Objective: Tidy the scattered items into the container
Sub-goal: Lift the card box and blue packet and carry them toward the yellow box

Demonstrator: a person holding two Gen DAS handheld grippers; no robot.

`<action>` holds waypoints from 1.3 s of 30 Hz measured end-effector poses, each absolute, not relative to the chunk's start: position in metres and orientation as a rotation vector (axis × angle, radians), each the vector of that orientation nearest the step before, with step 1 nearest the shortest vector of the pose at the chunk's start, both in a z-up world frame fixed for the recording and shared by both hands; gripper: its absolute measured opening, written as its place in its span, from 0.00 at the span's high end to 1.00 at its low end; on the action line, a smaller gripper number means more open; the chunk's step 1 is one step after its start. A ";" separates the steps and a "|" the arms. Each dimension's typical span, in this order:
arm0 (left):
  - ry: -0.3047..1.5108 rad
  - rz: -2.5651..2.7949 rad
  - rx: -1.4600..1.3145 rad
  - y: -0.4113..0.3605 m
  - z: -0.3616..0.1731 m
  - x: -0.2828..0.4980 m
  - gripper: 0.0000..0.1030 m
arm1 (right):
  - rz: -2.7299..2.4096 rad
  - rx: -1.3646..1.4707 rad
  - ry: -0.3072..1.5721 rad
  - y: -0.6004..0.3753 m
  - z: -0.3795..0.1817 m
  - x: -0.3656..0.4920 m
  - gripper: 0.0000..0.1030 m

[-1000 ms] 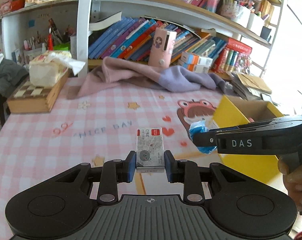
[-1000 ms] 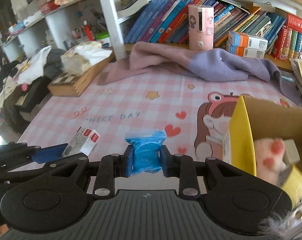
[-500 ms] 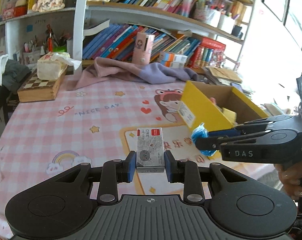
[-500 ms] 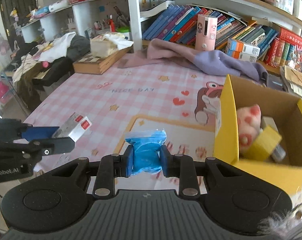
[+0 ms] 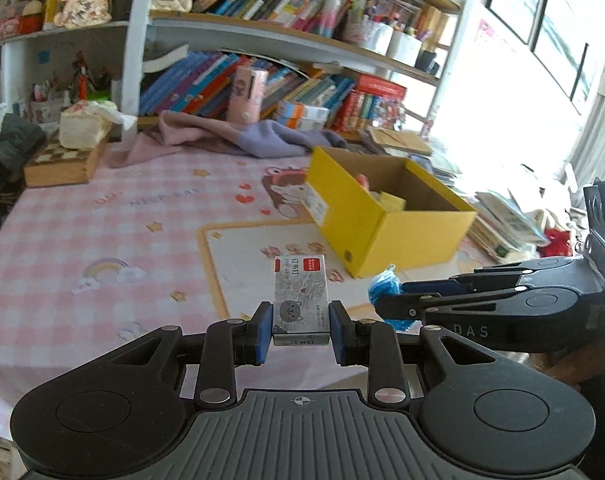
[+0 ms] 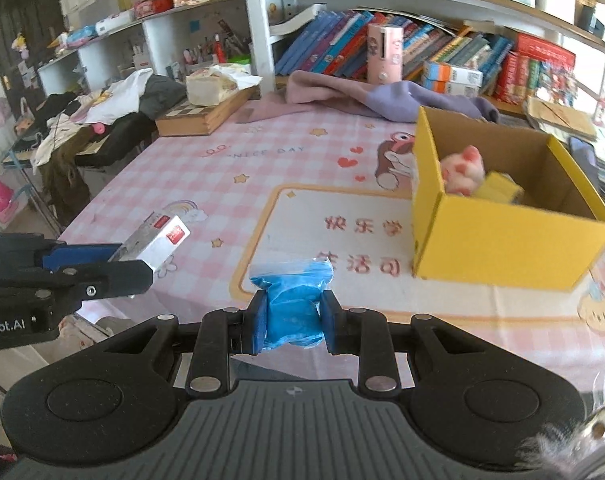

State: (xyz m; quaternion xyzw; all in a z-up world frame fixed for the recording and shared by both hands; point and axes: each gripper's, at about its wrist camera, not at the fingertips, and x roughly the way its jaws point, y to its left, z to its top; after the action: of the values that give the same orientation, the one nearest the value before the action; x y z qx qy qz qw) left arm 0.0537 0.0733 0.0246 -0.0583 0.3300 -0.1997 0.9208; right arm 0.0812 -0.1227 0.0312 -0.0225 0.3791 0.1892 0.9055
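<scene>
- Readable writing: "DAS" is showing on the side of the right claw [image 5: 386,304], the tablecloth [image 6: 294,184] is reading "NICE DAY", and the left claw [image 5: 301,330] is carrying a partial "obot.AI" marking in the right wrist view.
- Left claw is pinching a small staple box [image 5: 300,296] between its blue pads, held above the table: grey-white, red label on top, little cat face on it.
- Right claw is squeezing a crinkly blue plastic bag [image 6: 292,304], also up off the table.
- Yellow cardboard box [image 6: 494,248] is sitting open on the table to the right, holding a pink plush toy [image 6: 462,170] and a yellow block [image 6: 500,188], with a white label on its side.
</scene>
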 end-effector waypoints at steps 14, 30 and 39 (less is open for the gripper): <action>0.706 -0.603 -0.107 0.033 0.017 0.050 0.73 | 0.200 0.005 0.822 -0.170 0.030 0.046 0.75; 0.750 -0.794 -0.035 -0.035 0.011 0.071 0.73 | 0.009 0.093 0.848 -0.233 0.025 0.032 0.75; 0.766 -0.847 0.015 -0.070 0.010 0.085 0.73 | -0.039 0.145 0.859 -0.268 0.018 0.042 0.75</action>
State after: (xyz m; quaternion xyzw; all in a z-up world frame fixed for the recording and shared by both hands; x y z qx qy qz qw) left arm 0.0853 -0.0700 0.0097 0.0073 0.3624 -0.4011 0.8413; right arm 0.0425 -0.2684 0.0179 0.0704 0.4162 -0.0191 0.9063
